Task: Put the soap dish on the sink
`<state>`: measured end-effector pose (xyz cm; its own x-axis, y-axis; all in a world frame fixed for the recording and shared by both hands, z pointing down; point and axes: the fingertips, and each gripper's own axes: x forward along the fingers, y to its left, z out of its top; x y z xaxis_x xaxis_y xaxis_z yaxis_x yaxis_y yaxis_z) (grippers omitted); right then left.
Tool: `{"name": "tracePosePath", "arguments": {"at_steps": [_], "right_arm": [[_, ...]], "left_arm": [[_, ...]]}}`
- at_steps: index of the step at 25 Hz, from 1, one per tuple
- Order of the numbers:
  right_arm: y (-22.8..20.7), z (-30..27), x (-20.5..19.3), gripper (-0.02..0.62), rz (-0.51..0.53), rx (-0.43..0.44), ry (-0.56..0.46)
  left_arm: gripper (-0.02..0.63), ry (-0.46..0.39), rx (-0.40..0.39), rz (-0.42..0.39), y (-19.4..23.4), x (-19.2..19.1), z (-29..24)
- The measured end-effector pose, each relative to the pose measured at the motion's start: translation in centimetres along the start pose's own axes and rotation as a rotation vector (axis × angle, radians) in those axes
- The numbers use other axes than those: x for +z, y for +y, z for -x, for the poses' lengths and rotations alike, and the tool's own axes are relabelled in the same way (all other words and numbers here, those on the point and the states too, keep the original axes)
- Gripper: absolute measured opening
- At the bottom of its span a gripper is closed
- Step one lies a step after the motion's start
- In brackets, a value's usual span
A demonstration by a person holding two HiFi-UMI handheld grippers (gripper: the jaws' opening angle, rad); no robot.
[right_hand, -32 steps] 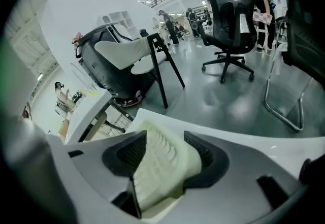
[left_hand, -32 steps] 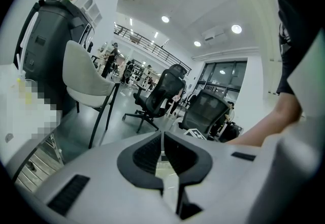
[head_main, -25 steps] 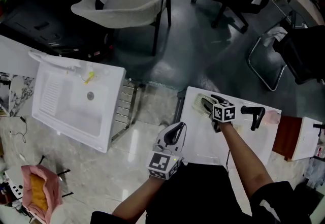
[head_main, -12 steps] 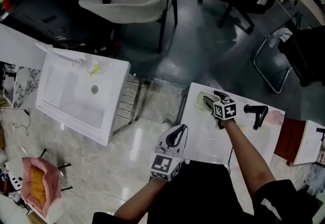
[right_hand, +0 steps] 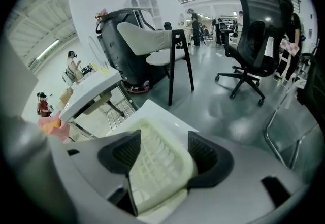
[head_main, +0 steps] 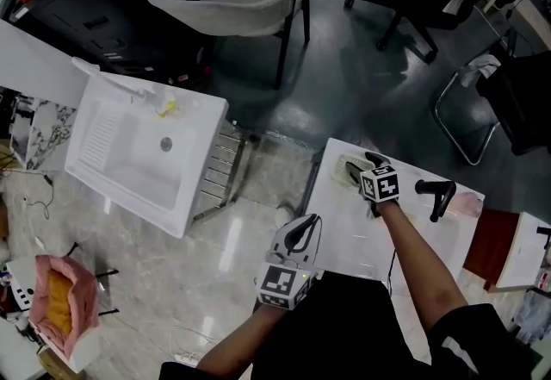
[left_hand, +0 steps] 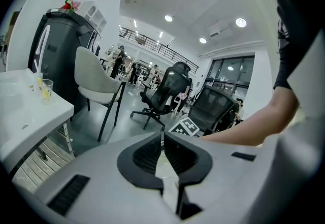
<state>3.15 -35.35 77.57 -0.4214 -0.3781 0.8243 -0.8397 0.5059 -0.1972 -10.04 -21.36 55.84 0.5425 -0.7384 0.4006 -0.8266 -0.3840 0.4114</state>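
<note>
Now your right gripper (head_main: pixel 356 168) has just been opening its jaws, and they stand apart on either side of the soap dish (right_hand: pixel 158 166), which lies at a corner of the white counter (head_main: pixel 344 236). Your left gripper (left_hand: pixel 163 142) has its jaws together, holding nothing

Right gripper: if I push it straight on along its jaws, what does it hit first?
The soap dish. It lies between the right gripper's jaws, which have just been opening. Directly beneath the dish is the white sink top.
</note>
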Motion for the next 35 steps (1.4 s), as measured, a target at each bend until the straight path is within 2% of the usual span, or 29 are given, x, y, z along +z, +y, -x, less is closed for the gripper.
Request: {"name": "tracePosePath", "arguments": {"at_steps": [7,10,18,30,35], "right_arm": [[0.2,-0.2,0.0,0.29,0.026,0.027,0.02],[0.3,-0.1,0.0,0.312,0.019,0.031,0.015],[-0.2,1.6,0.3,0.316,0.008,0.021,-0.017],[1.2,11.8,0.7,0.31,-0.063,0.144,-0.199],[2.4,17.6,0.8,0.272,-0.039,0.219,-0.305]], "left_arm": [[0.023,-0.032,0.007,0.017,-0.4,0.0,1.2],[0.023,-0.038,0.021,0.022,-0.2,0.0,1.6],[0.023,-0.049,0.041,0.019,-0.7,0.1,2.1],[0.023,-0.101,0.058,-0.045,-5.3,1.9,1.2],[0.023,-0.117,0.081,-0.075,-8.1,2.3,1.1]]}}
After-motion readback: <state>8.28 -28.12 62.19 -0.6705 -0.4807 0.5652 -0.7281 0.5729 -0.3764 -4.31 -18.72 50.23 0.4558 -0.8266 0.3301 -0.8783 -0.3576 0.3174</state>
